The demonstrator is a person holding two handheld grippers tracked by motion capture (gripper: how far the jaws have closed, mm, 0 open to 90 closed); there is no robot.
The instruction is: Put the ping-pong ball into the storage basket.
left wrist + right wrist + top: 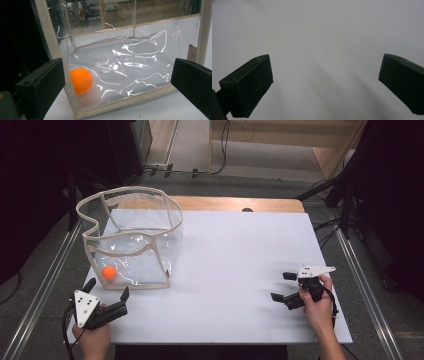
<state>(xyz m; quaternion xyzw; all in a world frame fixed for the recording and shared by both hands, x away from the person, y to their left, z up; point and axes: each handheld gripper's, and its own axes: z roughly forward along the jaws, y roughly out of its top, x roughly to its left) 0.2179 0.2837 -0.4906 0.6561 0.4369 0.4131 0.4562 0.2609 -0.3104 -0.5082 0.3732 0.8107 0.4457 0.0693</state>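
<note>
A clear plastic bag with beige trim stands open-topped on the left of the white table. An orange ball lies inside it at the near left corner, also seen through the clear wall as the orange ball in the left gripper view. My left gripper is open just in front of the bag, jaws wide, nothing between them. My right gripper is open over bare table at the right, holding nothing.
A wooden strip runs along the table's far edge. Metal rails flank the table on both sides. Cables lie on the floor beyond. Dark equipment stands at the far left and right.
</note>
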